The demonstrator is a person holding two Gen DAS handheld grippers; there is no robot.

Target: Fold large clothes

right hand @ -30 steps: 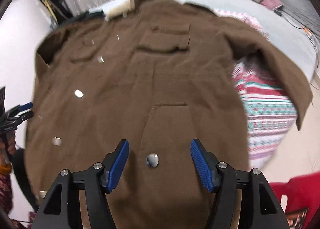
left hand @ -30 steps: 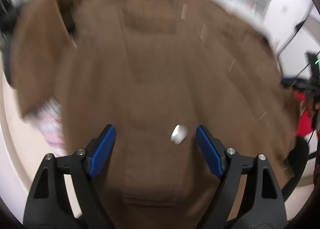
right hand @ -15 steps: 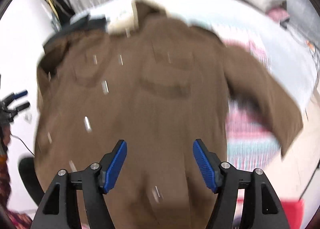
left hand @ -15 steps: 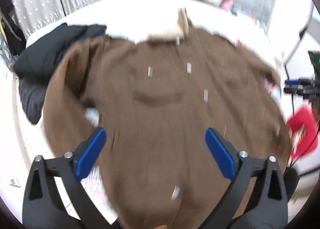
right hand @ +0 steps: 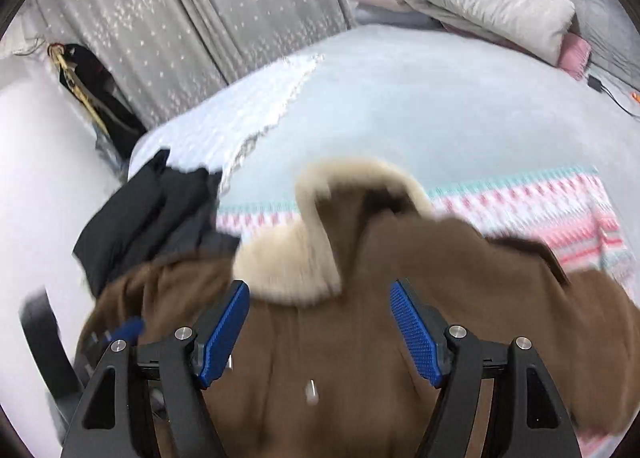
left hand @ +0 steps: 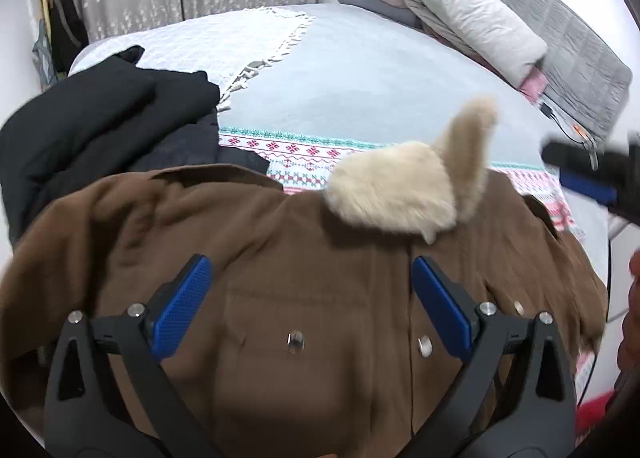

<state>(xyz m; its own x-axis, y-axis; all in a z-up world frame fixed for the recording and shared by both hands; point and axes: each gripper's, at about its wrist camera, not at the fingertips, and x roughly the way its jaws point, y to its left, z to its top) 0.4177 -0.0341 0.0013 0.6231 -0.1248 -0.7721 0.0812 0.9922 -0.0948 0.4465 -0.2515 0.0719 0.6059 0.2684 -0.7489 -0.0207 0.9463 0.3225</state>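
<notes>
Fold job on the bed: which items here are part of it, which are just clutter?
In the job:
- brown coat with cream fur collar
- left tool and right tool, both open, nothing gripped

Lying about:
- black clothes
- patterned knit under the coat
- pillows
- white throw
- bed

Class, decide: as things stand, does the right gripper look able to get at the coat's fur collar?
Probably yes. The right gripper stands open just short of the fur collar, which lies uncovered on top of the brown coat.
</notes>
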